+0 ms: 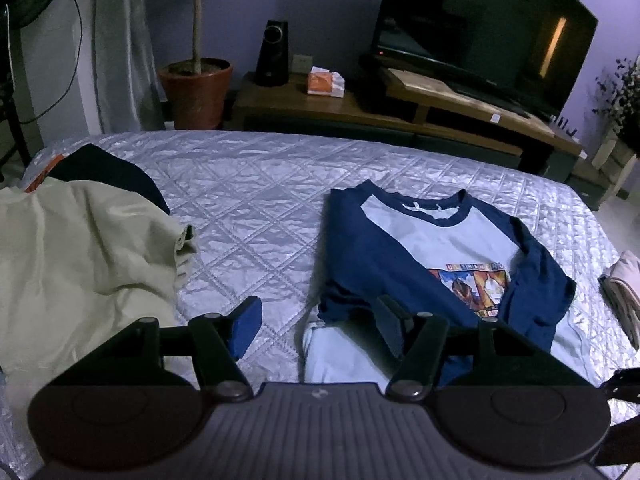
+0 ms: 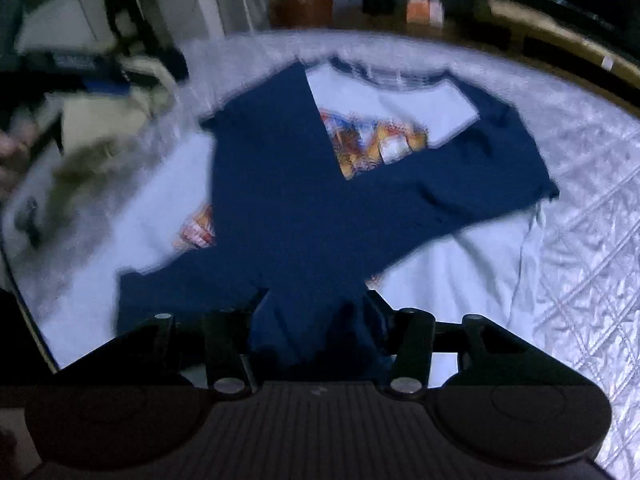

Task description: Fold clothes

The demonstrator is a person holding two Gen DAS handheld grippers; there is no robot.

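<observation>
A raglan T-shirt (image 1: 432, 236) with a white body, navy sleeves and a colourful print lies face up on the silver quilted bed (image 1: 248, 184). Both navy sleeves are folded in across its chest, crossing over the print (image 2: 280, 184). My left gripper (image 1: 320, 326) is open above the quilt, beside the shirt's left lower edge, holding nothing. My right gripper (image 2: 316, 300) is low over the shirt's lower part with its fingers spread open. The end of a navy sleeve (image 2: 312, 320) lies in the gap between them. The right wrist view is blurred.
A beige garment (image 1: 80, 248) and a dark one (image 1: 104, 168) are piled on the bed's left side. A pale bundle (image 1: 624, 288) sits at the right edge. Beyond the bed are a TV (image 1: 480, 32), a wooden stand (image 1: 360, 108), a speaker (image 1: 274, 52) and a plant pot (image 1: 196, 88).
</observation>
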